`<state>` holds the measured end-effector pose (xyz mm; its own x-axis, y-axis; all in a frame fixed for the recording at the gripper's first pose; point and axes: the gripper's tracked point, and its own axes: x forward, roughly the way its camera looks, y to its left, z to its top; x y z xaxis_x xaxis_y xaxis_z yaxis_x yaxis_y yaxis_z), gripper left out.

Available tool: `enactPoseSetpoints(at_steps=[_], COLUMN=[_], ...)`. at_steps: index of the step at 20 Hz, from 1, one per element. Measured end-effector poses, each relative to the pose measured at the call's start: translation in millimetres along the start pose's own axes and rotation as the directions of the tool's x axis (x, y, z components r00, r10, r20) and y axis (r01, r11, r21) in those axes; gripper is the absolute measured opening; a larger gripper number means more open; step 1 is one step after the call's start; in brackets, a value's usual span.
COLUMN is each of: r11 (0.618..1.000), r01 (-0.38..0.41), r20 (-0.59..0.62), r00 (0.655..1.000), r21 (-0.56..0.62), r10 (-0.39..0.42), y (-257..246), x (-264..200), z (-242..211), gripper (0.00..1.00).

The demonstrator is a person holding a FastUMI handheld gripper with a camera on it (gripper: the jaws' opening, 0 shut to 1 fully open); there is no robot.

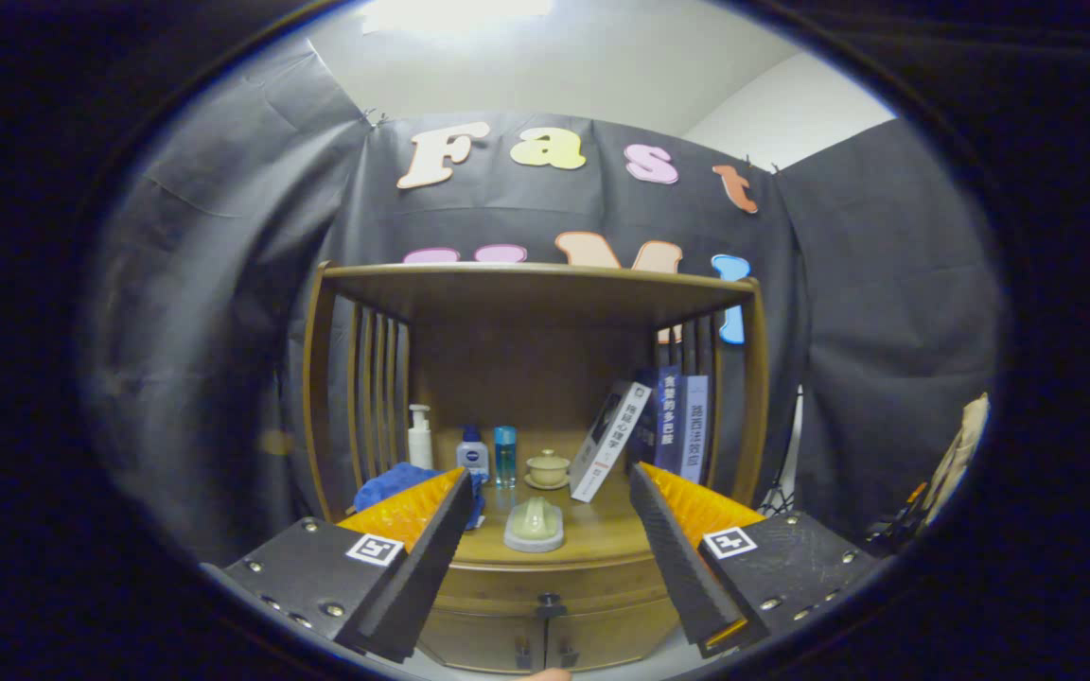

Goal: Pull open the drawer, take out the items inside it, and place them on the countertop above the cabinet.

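A wooden cabinet stands ahead with its drawer [545, 588] closed, a small dark knob [550, 600] at its middle. My gripper [550, 482] is open, its fingers spread wide with nothing between them, held a little back from the cabinet. The countertop [592, 534] above the drawer shows between the fingers. On it lies a pale soap-like piece on a white dish [534, 526], just ahead of the fingers. What the drawer holds is hidden.
At the back of the countertop stand a white pump bottle [420, 437], two small blue bottles [489, 455], a lidded cup on a saucer [547, 469], a leaning book [609, 441] and upright books [682, 422]. A blue cloth [394, 482] lies at the left. Two cabinet doors [545, 643] sit below the drawer.
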<state>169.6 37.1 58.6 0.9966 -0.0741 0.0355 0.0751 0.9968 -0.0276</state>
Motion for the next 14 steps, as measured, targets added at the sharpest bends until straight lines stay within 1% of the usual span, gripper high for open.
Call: enactPoseSetpoints(at_steps=[2,7,9,10,12,14], r11=[1.000,1.000,0.999,0.999,1.000,1.000], r01=[0.025,0.022,0.041,0.040,0.012,0.015], r20=[0.018,0.060,0.070,0.075,0.108,0.122], r00=[1.000,0.998,0.997,0.996,0.994,0.992], r21=[0.007,0.005,-0.001,-0.001,-0.002,-0.006], r10=[-0.025,-0.022,-0.041,-0.039,-0.012,-0.014], y=[-8.0,-12.7,-19.0,-18.1,-13.5,-16.7], x=[-12.9,-39.1,-44.9,-47.4,-51.4,-57.6], z=[8.6,19.2,22.1,24.4,34.0,37.7], gripper=[0.99,0.98,0.97,0.97,0.96,0.96])
